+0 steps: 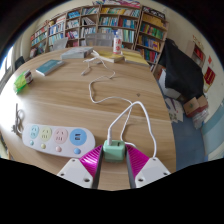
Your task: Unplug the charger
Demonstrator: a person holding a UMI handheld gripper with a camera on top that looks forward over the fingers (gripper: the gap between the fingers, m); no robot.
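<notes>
— Gripper view: where's the charger (115,151)?
— It's a small green block sitting between the two pink pads (92,163), at the near edge of the wooden counter (80,105). The gripper (116,160) pinches it from both sides.
— And its cable (128,118)?
— White, looping up from the charger and back across the counter.
— What's beside it?
— A white power strip (56,137) with blue, yellow and green sockets, just to the left. Farther off stand a bottle (117,42) and bookshelves (100,25).
</notes>
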